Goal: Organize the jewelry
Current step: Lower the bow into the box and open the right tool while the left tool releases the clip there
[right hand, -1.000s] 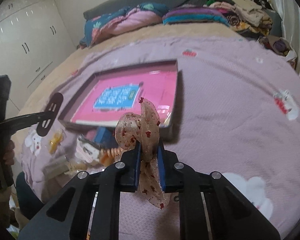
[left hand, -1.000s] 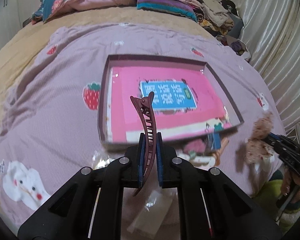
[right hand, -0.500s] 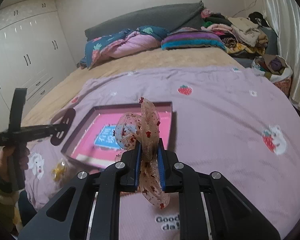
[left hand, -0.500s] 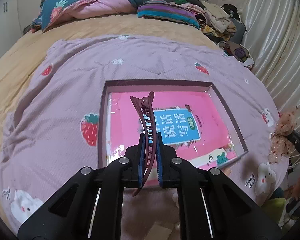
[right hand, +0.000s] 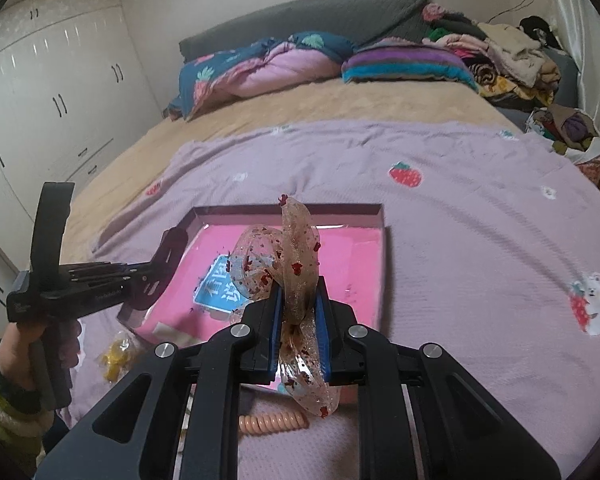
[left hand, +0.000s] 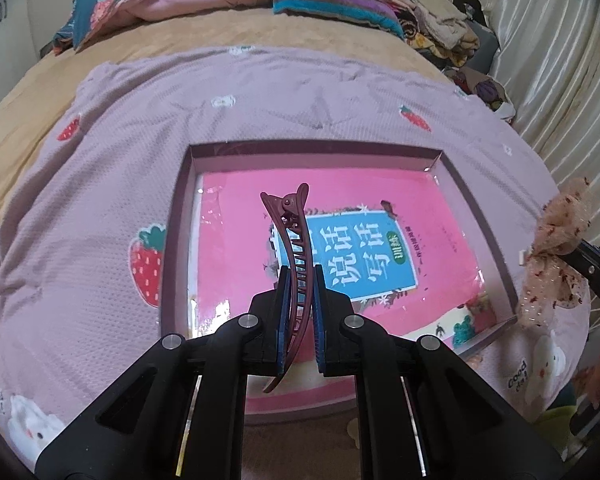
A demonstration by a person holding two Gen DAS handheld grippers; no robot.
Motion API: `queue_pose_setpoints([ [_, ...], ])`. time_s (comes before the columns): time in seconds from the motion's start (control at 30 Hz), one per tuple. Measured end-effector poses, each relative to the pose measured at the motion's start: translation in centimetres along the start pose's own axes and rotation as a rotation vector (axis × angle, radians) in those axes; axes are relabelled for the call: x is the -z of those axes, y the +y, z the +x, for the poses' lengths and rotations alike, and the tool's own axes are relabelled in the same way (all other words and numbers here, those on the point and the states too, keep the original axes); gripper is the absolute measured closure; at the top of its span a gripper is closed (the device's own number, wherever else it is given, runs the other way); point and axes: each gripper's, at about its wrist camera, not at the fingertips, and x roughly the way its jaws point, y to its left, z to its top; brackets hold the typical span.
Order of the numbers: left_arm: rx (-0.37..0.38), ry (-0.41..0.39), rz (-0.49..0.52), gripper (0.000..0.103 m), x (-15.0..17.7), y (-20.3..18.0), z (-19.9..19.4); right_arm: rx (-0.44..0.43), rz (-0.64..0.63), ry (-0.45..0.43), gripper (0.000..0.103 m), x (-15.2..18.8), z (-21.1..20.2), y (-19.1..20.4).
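Now left tool [left hand: 299, 316] clamps maroon hair clip [left hand: 290, 264]; right tool [right hand: 299, 324] clamps sheer bow [right hand: 288, 276] (lower loop hides coil tie [right hand: 272, 423])

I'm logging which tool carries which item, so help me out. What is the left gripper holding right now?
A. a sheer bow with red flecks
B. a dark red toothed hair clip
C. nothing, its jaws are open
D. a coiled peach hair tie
B: in the left wrist view the left gripper is shut on a dark red hair clip with teeth, over the pink-lined tray; the bow is in the right gripper.
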Motion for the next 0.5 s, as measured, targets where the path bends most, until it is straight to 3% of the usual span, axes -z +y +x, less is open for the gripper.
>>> queue_pose_setpoints([
  [0.33,-0.007,0.027,-0.004,0.099,1.0,0.7,1.8,0.035,0.017,0.06,0.089,1.1,4.4,1.0],
  [0.5,-0.019,0.021,-0.01,0.082,1.4,1.4,1.3,0.063,0.018,0.095,0.085,1.9,5.9,0.8],
])
